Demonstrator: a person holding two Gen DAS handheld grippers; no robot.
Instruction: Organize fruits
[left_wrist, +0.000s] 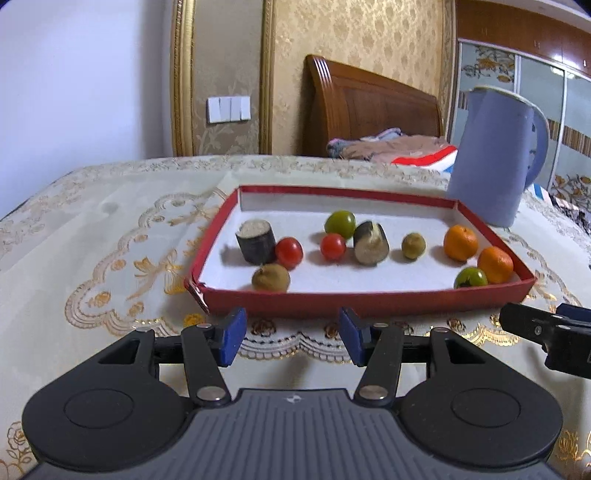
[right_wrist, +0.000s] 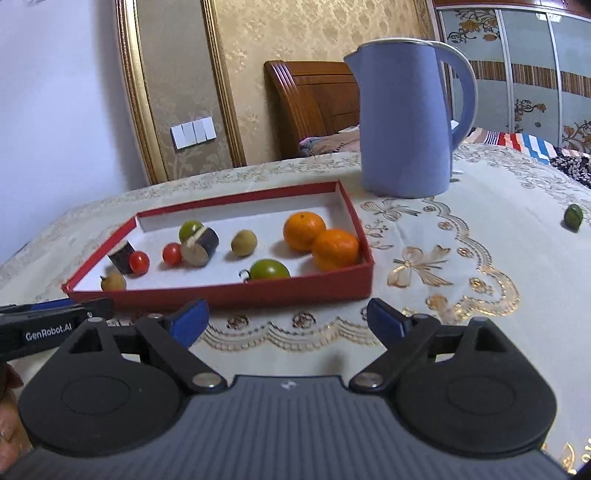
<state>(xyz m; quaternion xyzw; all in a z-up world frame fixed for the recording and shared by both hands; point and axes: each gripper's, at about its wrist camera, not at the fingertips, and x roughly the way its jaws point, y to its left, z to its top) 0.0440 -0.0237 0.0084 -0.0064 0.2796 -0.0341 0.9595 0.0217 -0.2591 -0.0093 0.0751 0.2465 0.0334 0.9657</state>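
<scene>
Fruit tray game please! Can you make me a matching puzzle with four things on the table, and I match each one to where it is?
Things:
1. two oranges
2. blue kettle
3. stray green fruit
4. brown fruit

Places:
A. on the tablecloth, behind the red tray
B. alone on the tablecloth, far right of the tray
C. inside the tray, at its right end, touching each other
D. inside the tray, near its front left corner

Right pairs: 1-C, 2-A, 3-B, 4-D
</scene>
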